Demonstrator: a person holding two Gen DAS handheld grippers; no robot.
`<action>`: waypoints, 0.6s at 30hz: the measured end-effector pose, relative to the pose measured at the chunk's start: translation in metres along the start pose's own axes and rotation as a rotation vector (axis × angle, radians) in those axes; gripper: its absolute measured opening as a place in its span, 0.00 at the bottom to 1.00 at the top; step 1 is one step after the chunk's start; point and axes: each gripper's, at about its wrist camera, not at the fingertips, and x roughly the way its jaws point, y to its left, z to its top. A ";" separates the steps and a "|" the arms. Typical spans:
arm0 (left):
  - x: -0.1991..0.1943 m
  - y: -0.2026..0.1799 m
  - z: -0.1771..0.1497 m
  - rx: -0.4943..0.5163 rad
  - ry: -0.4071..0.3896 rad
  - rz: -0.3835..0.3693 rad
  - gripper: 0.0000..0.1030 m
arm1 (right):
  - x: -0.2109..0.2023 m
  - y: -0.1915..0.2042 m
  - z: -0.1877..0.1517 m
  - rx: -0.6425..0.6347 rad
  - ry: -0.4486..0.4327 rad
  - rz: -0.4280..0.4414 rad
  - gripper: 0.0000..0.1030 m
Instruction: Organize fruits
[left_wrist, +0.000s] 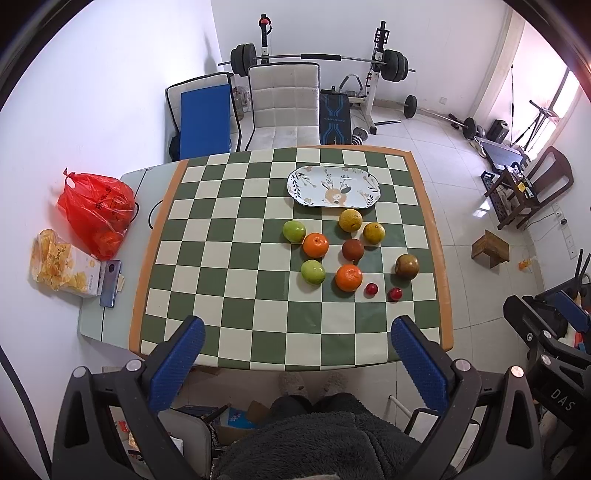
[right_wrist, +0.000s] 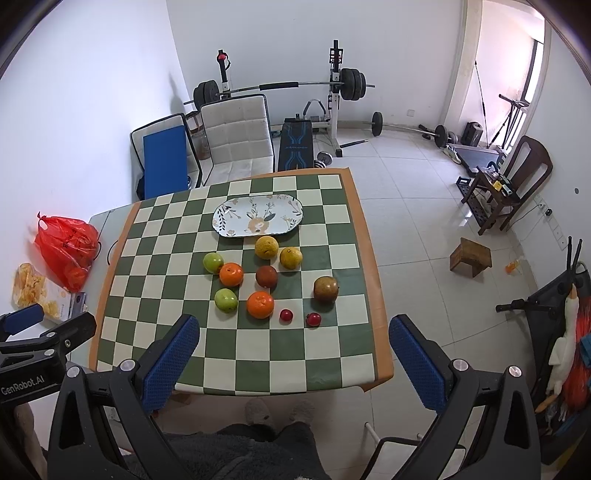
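Observation:
Several fruits lie on the green-and-white checked table (left_wrist: 229, 280) (right_wrist: 155, 266): two green apples (left_wrist: 313, 271) (right_wrist: 226, 300), two oranges (left_wrist: 348, 277) (right_wrist: 260, 304), two yellow citrus (left_wrist: 350, 220) (right_wrist: 266, 246), a dark red fruit (left_wrist: 352, 249) (right_wrist: 266, 276), a brown pear (left_wrist: 407, 266) (right_wrist: 326, 289) and two small red fruits (left_wrist: 371, 290) (right_wrist: 286, 315). An empty oval floral plate (left_wrist: 334, 186) (right_wrist: 257, 216) lies behind them. My left gripper (left_wrist: 297, 347) and right gripper (right_wrist: 293, 347) are open and empty, high above the table's near edge.
A red plastic bag (left_wrist: 96, 208) (right_wrist: 66, 243), a chips packet (left_wrist: 61, 264), a box and a phone (left_wrist: 110, 282) sit on the table's left end. Two chairs (left_wrist: 284, 105) stand behind the table. Weight equipment lines the far wall. A small wooden stool (left_wrist: 490, 248) stands at the right.

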 end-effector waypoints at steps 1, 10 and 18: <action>0.000 0.000 0.000 0.000 0.000 -0.002 1.00 | 0.000 -0.001 0.000 0.001 -0.001 0.000 1.00; 0.000 -0.001 0.003 -0.005 -0.005 -0.004 1.00 | -0.001 -0.001 0.000 0.002 -0.003 0.001 1.00; -0.002 0.000 0.008 -0.004 -0.006 -0.003 1.00 | -0.002 0.000 0.002 0.000 -0.006 0.002 1.00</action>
